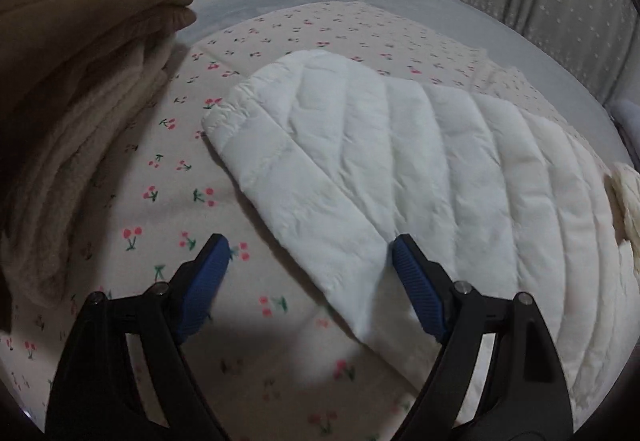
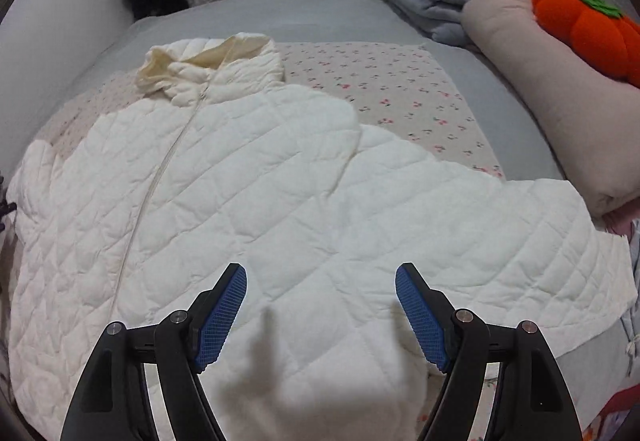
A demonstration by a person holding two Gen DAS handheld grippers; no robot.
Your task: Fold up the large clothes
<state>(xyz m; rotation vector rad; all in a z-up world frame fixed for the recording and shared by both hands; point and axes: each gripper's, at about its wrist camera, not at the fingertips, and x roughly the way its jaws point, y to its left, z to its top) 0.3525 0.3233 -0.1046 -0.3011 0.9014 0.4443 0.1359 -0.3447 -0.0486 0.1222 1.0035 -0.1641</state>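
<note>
On the bed I see my white quilted jacket (image 2: 256, 193) spread flat, zipped, both tools (image 1: 310, 261) (image 2: 320, 289) gaping, empty.

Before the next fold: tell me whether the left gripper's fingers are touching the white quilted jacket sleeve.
Cannot tell. In the left wrist view the left gripper is open over the sleeve, one finger overlapping its edge, but no contact or gap shows plainly.

The white quilted puffy cloth jacket (image 2: 280, 181) looks matt and stitched; the cherry-printed cotton sheet (image 1: 168, 177) smooth; the ribbed blue gripper pads (image 2: 222, 321) rubbery.
</note>
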